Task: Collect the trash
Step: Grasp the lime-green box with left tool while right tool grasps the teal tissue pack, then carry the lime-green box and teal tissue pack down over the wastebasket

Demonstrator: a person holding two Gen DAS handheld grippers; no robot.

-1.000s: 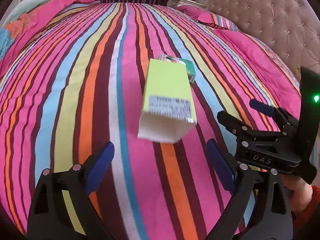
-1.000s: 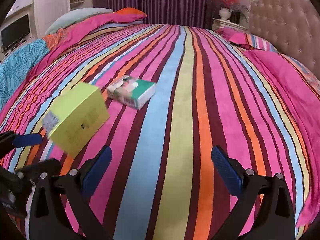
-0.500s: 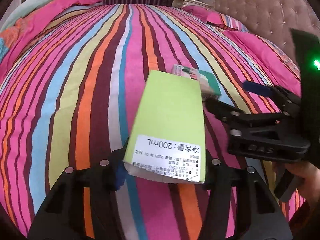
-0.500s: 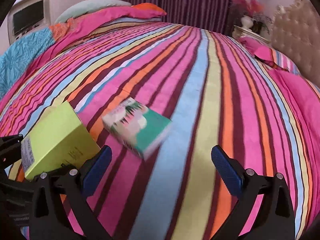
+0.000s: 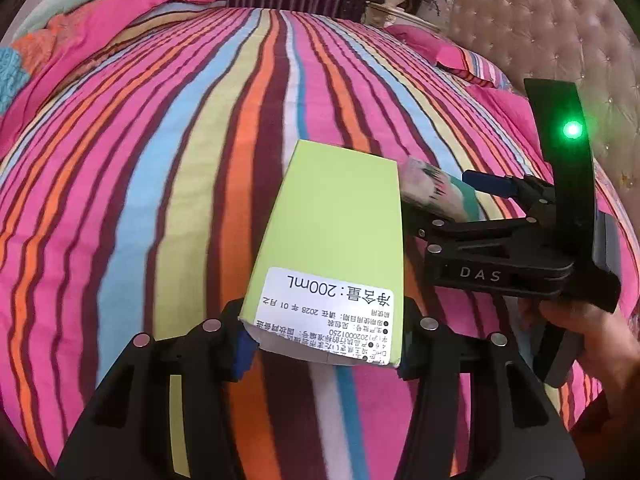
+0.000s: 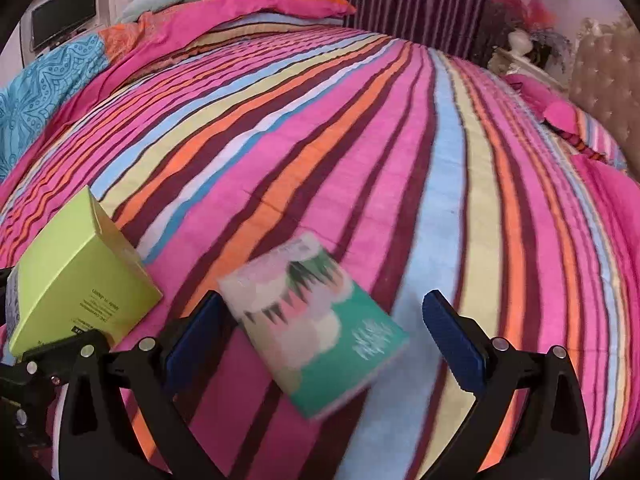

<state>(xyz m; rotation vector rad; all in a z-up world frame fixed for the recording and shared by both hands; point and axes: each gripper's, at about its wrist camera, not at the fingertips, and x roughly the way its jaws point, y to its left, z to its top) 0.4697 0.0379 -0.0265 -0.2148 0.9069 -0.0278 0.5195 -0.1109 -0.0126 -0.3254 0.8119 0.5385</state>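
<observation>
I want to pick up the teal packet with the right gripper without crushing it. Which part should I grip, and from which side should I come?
Grip the teal packet across its two long edges, near the middle. It lies flat and slanted on the striped bedspread, so come from above. The open right gripper already straddles it, but should probably roll to square its pads with those edges.

Right gripper (image 6: 328, 332) gapes around a teal packet (image 6: 320, 332) at lower centre — green box (image 6: 80, 284) at lower left, on the striped bedspread (image 6: 360, 140).
</observation>
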